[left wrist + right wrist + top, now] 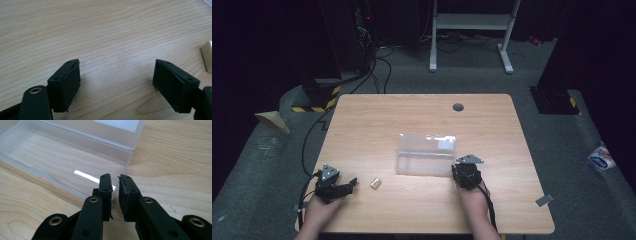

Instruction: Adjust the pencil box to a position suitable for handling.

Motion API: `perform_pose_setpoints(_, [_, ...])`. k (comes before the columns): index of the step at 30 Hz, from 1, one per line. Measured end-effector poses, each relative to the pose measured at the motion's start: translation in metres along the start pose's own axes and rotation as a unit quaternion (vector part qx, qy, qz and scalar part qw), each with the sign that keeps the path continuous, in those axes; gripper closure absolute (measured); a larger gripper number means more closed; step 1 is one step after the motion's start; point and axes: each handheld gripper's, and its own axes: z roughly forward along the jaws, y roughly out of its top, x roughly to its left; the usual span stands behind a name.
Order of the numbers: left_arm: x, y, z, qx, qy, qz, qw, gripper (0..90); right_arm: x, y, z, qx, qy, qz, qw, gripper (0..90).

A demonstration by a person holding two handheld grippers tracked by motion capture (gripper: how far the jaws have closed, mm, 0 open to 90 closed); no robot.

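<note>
I have the right gripper [114,180] at the near right corner of the clear box [426,154], its jaws pinched almost together on the thin front wall at that corner, so I read this as steadying the box while the other hand does the fetching. The box sits open near the middle of the table [362,115], lid [117,130] thrown back on the far side, tray empty as far as I can see. The left gripper [116,75] rests low at the near left part of the table with its jaws standing well apart and nothing between them, only bare wood. The small tan block [375,183] lies on the table between the two hands, just right of the left gripper's tips and well short of the box; in the left gripper view it peeks in at the right edge [207,56]. My guess at the job is that this block goes into the box. To do it well I would keep the right pinch firm but not twist, since a thin plastic wall will flex and the light box can skid or tip (a glossy wall is slippery too). With the left I would swing right until the block sits square between the pads, come down close to the wood, and close across its narrower faces, because a piece this small can squirt out if caught by a corner.
</note>
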Motion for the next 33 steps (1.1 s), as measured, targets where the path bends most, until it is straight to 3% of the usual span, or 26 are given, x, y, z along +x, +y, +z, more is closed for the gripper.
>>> perform_pose_setpoints(33, [0.0003,0.0001,0.0001,0.000,0.000,0.001,1.0000,22.1,0.0024,0.0075,0.0084,-0.001,-0.010,-0.006,0.9999,78.5])
